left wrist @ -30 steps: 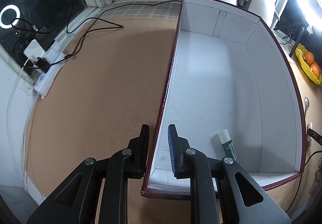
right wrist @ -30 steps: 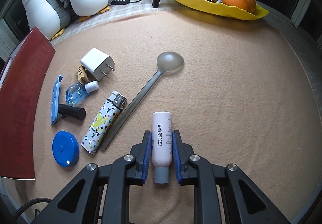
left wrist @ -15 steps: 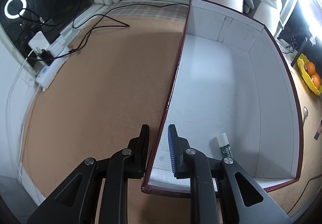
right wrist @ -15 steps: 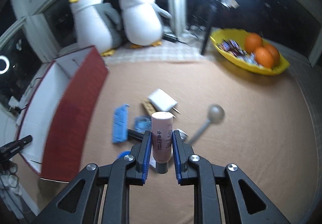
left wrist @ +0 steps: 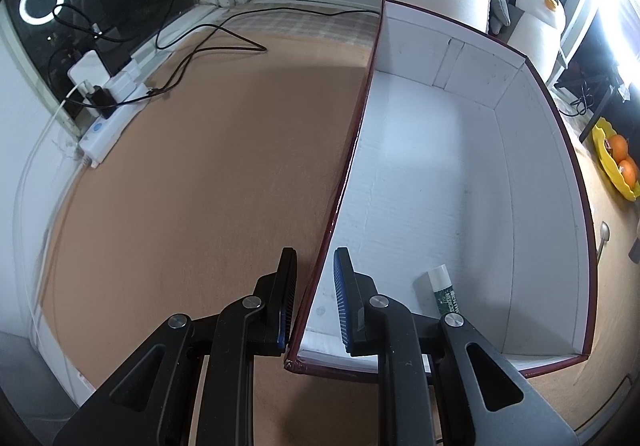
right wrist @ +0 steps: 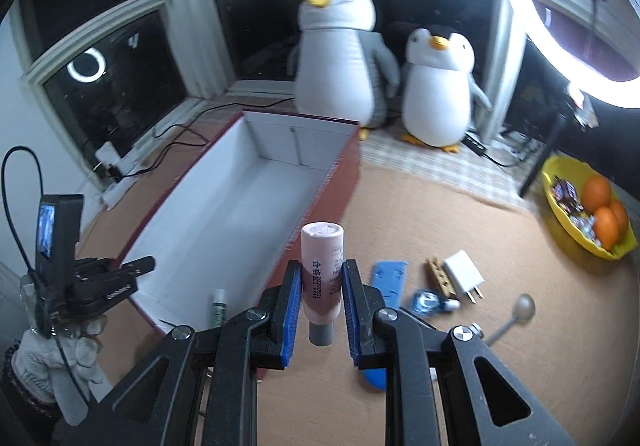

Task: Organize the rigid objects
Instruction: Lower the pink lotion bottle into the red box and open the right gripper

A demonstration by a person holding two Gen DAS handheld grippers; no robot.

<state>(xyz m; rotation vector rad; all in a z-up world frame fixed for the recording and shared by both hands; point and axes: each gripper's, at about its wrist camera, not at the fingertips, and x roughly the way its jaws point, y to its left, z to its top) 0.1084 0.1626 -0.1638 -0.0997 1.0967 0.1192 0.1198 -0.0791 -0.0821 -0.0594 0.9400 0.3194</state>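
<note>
table (right wrist: pixel 460 230) covered in tan felt, running to a window ledge at the back. two plush penguins (right wrist: pixel 340 45) stand on the ledge, the bigger one just behind the far end of the box.

open box (left wrist: pixel 536 230), dark red outside and white inside, lies long on the table. a small white and green tube (left wrist: pixel 442 288) rests on the box floor close to the near end wall.

left claw (left wrist: pixel 314 296) straddles the box's left side wall near the near corner, one finger outside, one inside; jaws apart, with a gap showing on each side of the wall.

right claw (right wrist: pixel 320 296) is clamped on a pale pink bottle (right wrist: pixel 322 270), grey cap toward the camera, base pointing away. bottle is raised off the table, just beside the box's right wall at its near end.

yellow dish (right wrist: pixel 560 197) with oranges and wrapped sweets sits far right.

loose items on the felt, right of the box: blue flat strip (right wrist: pixel 388 280), white plug adapter (right wrist: pixel 464 276), small wooden piece (right wrist: pixel 440 276), tiny clear blue bottle (right wrist: pixel 428 302), grey spoon (right wrist: pixel 516 312).
</note>
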